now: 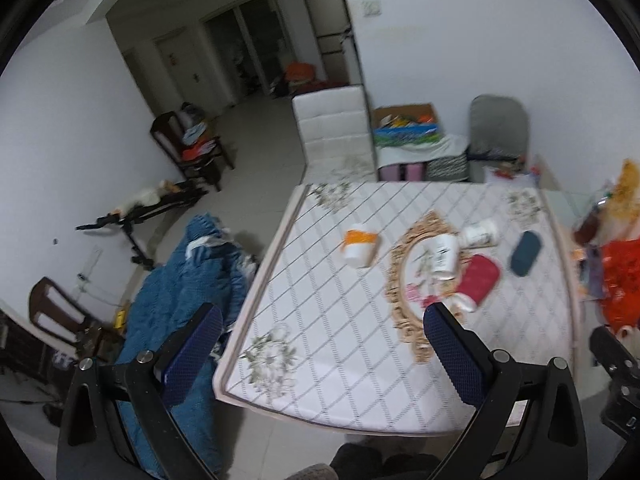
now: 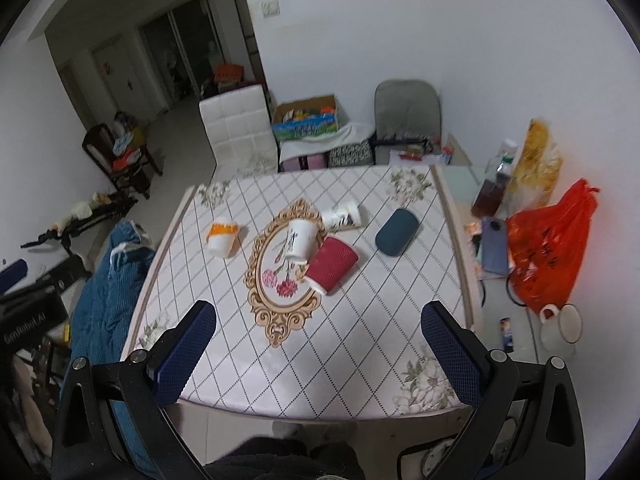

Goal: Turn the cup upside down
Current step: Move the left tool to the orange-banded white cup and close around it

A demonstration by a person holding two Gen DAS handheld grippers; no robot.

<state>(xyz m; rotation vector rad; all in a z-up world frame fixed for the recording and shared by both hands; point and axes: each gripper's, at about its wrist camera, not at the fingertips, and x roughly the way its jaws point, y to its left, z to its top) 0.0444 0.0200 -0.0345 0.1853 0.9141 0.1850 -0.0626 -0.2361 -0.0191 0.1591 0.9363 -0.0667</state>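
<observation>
A dark teal case (image 2: 397,232) lies on the quilted tabletop (image 2: 360,340), at about three o'clock from the gold oval frame motif (image 2: 256,280) printed at its middle. Off the tabletop's edge at three o'clock sit an orange plastic bag (image 2: 548,248), a phone (image 2: 494,246) and a white enamel mug (image 2: 562,326). At nine o'clock a blue blanket (image 2: 108,292) is heaped. At twelve stands a white padded chair (image 2: 236,128).

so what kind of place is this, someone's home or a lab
Most likely a lived-in home: a table with a floral quilted cover, paper cups on it, a white padded chair behind, and a blue blanket heaped beside it.
</observation>
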